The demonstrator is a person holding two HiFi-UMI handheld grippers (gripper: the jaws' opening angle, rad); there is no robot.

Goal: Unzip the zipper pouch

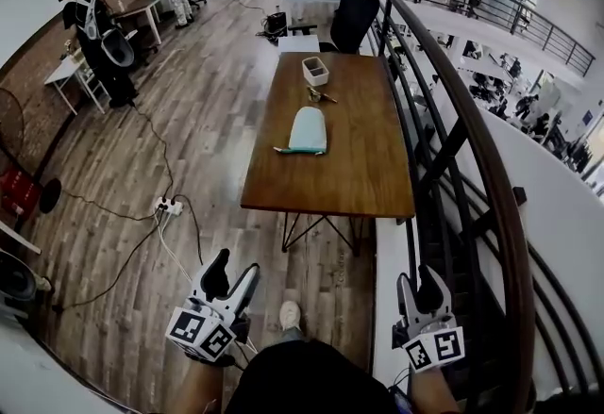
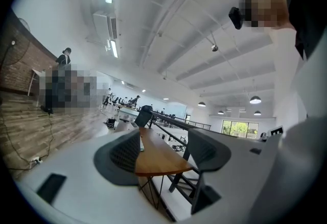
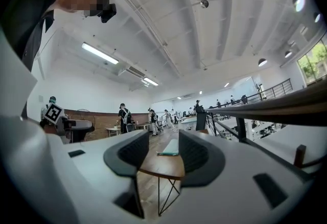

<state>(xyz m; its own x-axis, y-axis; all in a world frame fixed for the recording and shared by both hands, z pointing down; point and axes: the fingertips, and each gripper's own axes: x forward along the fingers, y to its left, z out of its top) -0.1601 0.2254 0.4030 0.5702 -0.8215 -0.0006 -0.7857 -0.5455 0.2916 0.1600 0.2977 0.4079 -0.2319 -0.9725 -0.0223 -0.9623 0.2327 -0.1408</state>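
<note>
A pale teal zipper pouch (image 1: 308, 131) lies flat on the long wooden table (image 1: 359, 176), well ahead of me. Both grippers hang low near my legs, far short of the table. My left gripper (image 1: 234, 269) stands open with nothing between its jaws; in the left gripper view (image 2: 163, 154) only the table's near end shows through the gap. My right gripper (image 1: 420, 280) also stands open and holds nothing. In the right gripper view (image 3: 163, 154) the pouch (image 3: 170, 147) appears small and distant between the jaws.
A small white box (image 1: 315, 71) and a few small items (image 1: 321, 96) sit farther back on the table. A black office chair (image 1: 354, 11) stands at its far end. A dark stair railing (image 1: 472, 139) runs along the right. A power strip and cables (image 1: 170, 207) lie on the floor at left.
</note>
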